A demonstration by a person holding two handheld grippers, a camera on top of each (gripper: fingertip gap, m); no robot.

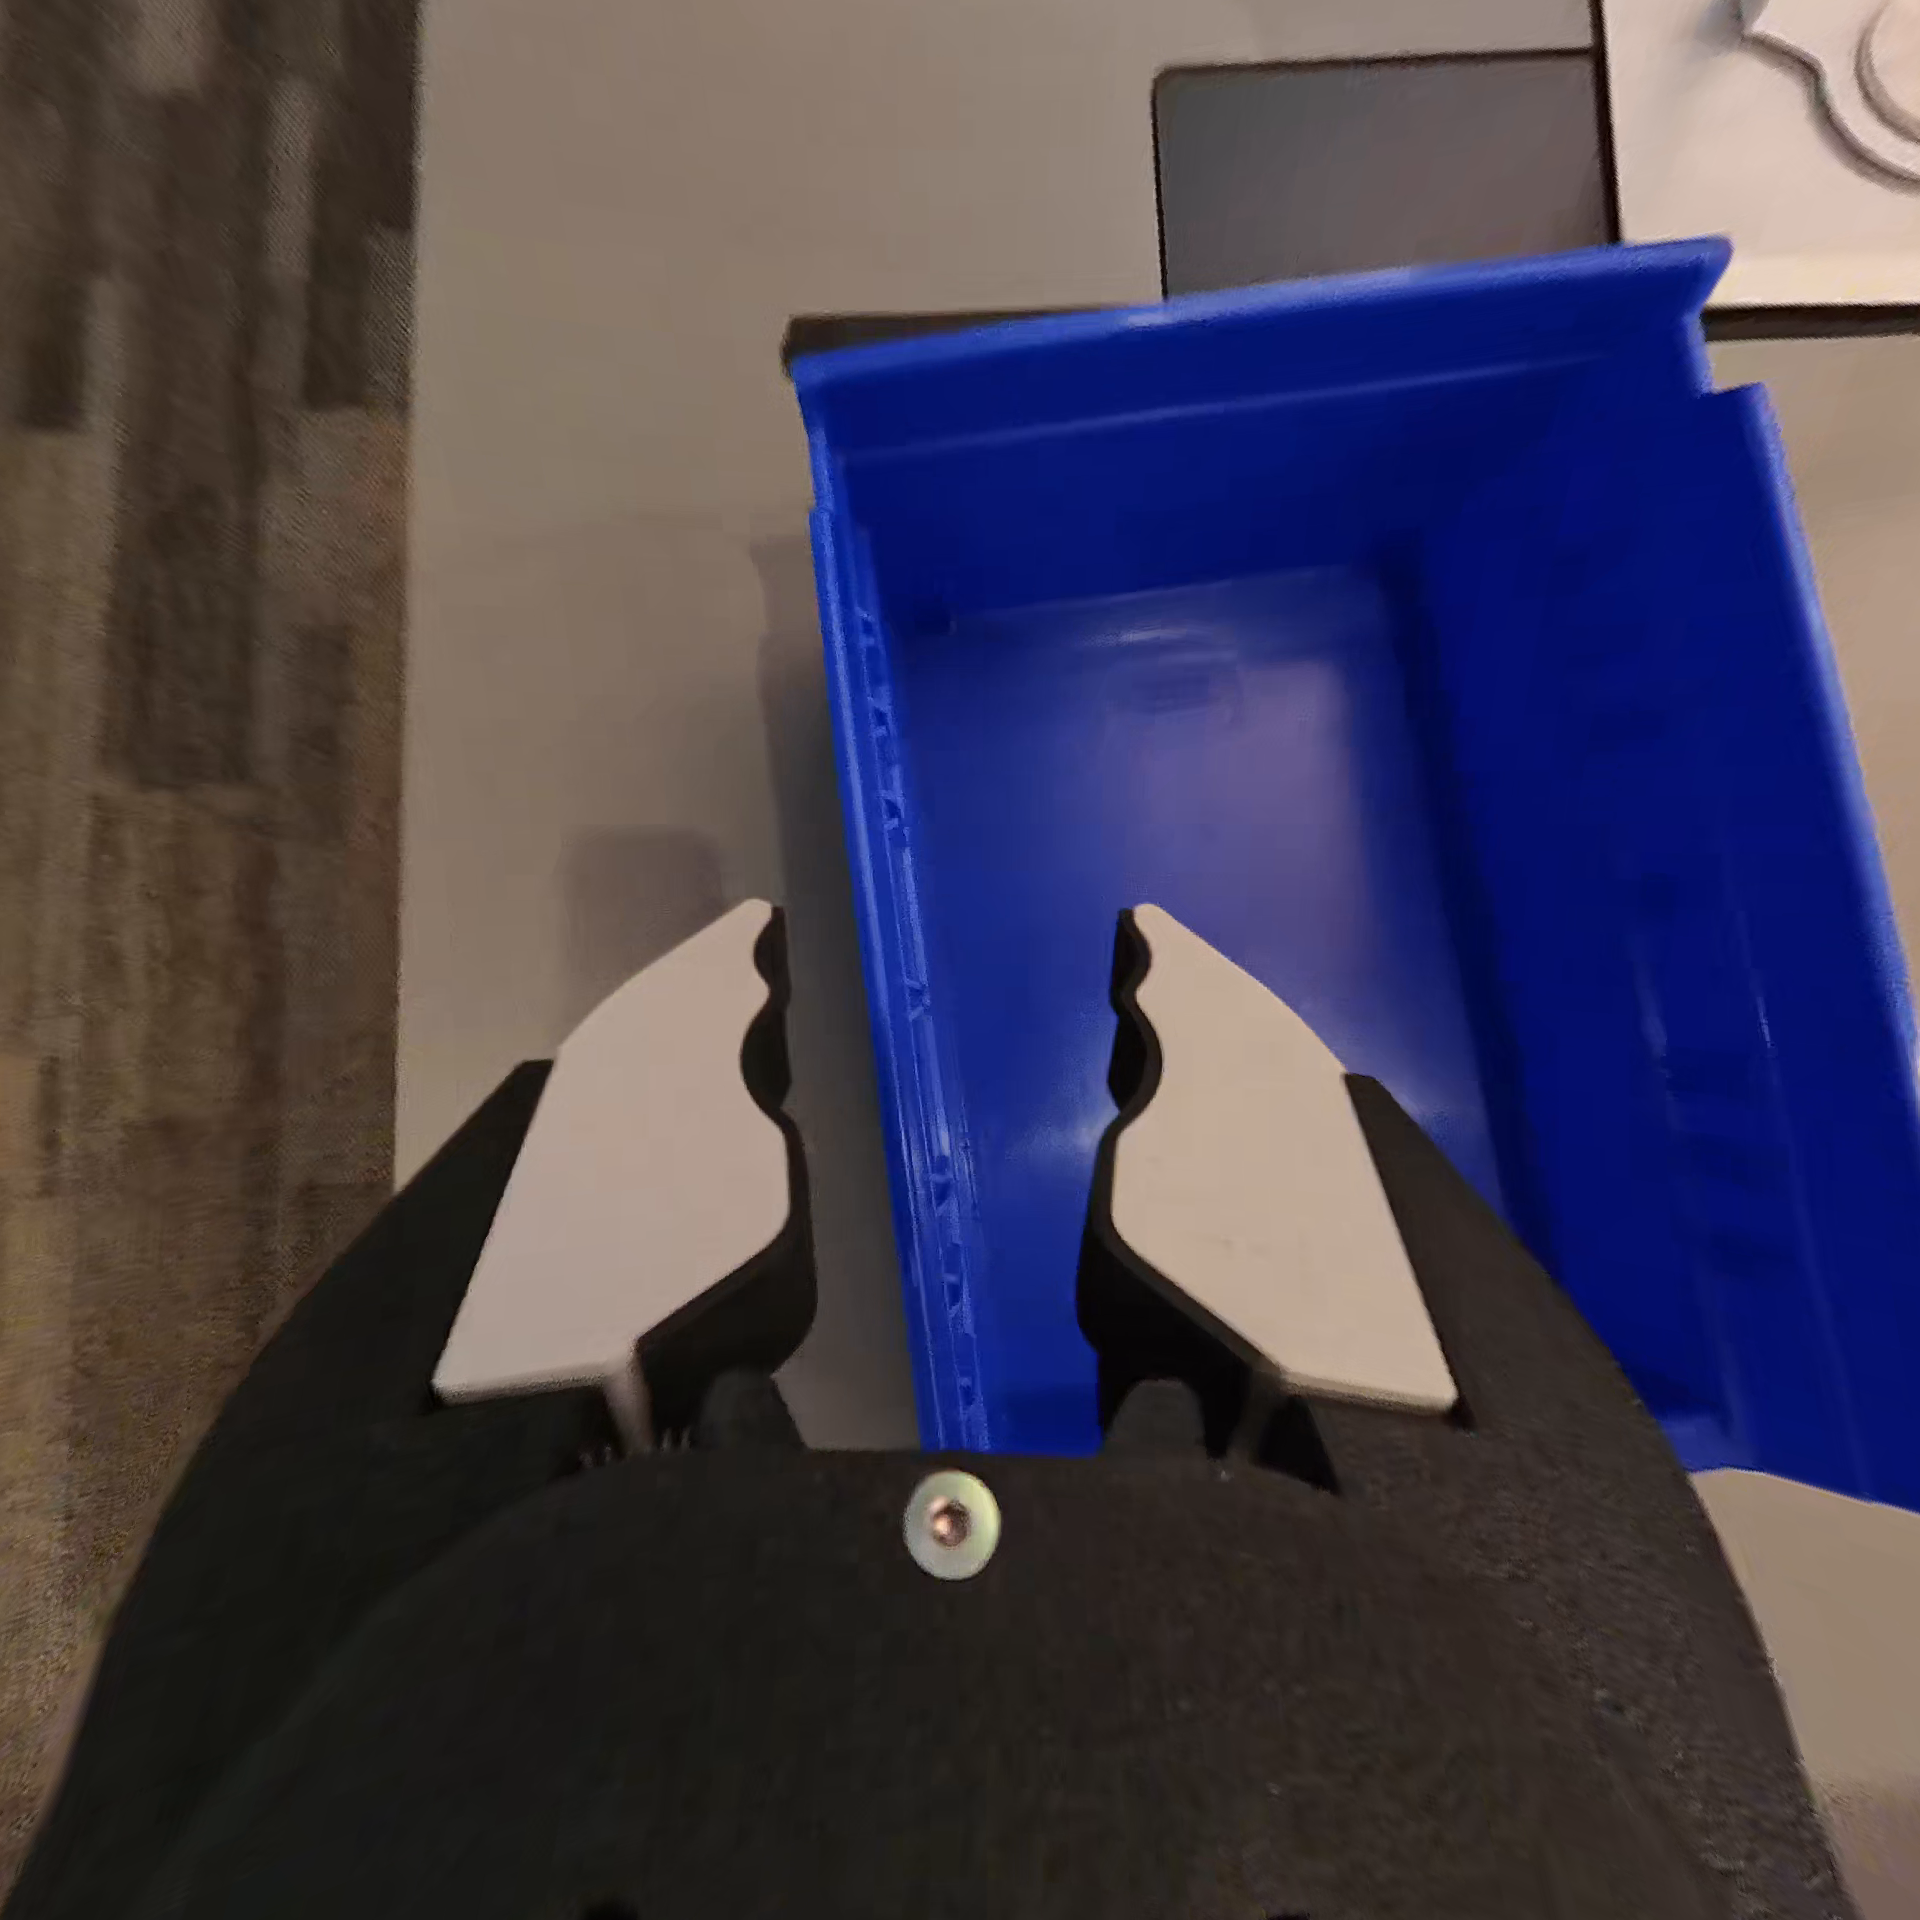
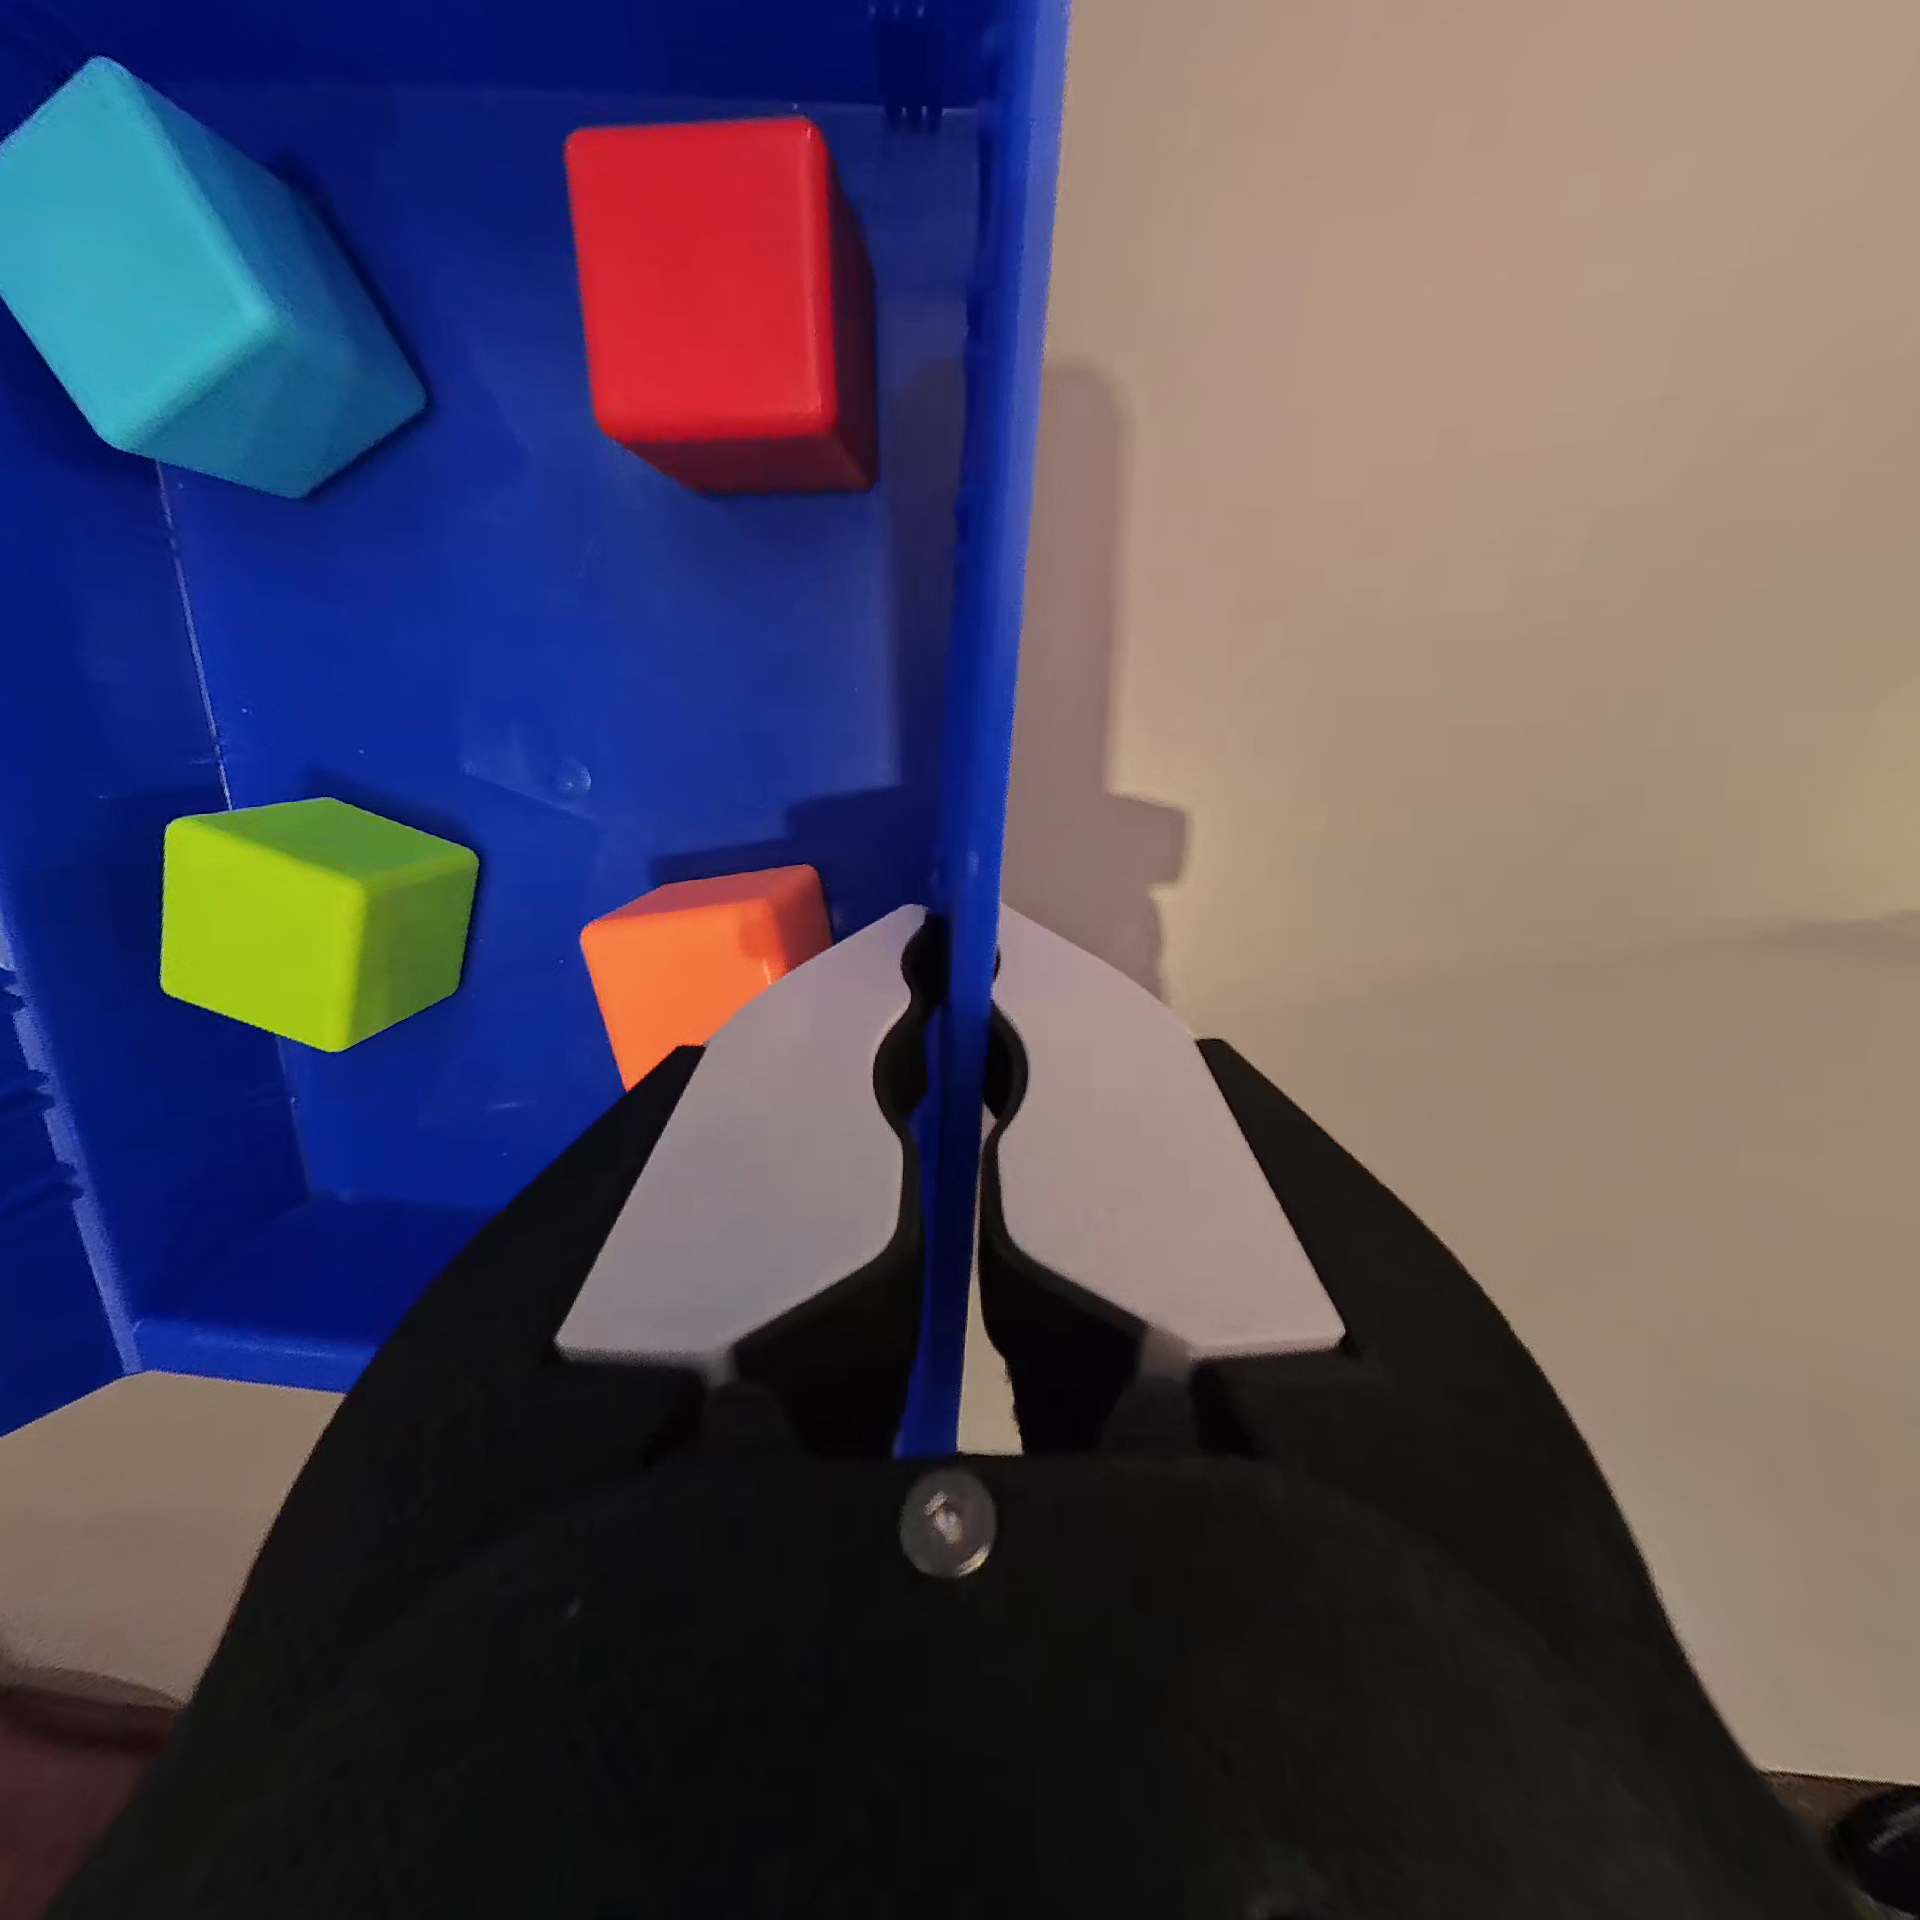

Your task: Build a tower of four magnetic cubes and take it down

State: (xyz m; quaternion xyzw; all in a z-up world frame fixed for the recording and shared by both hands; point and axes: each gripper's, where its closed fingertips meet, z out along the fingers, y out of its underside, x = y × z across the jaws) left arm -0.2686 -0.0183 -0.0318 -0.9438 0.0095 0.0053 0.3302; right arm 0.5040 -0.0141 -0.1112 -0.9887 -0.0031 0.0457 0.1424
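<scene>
In the right wrist view a blue bin (image 2: 1000,520) holds a cyan cube (image 2: 177,281), a red cube (image 2: 707,281), a green cube (image 2: 301,920) and an orange cube (image 2: 686,966), all lying apart on its floor. My right gripper (image 2: 961,920) is shut on the bin's right wall, and its left finger hides part of the orange cube. In the left wrist view a blue bin (image 1: 1558,831) shows no cubes inside. My left gripper (image 1: 951,914) is open, with one finger on each side of that bin's left wall.
The bins sit on a pale table (image 2: 1507,623). In the left wrist view the table's edge and patterned carpet (image 1: 187,727) are at the left. A dark grey pad (image 1: 1382,177) and a white sheet (image 1: 1766,135) lie beyond the bin. My right fingertips sit around 80 cm from my left ones.
</scene>
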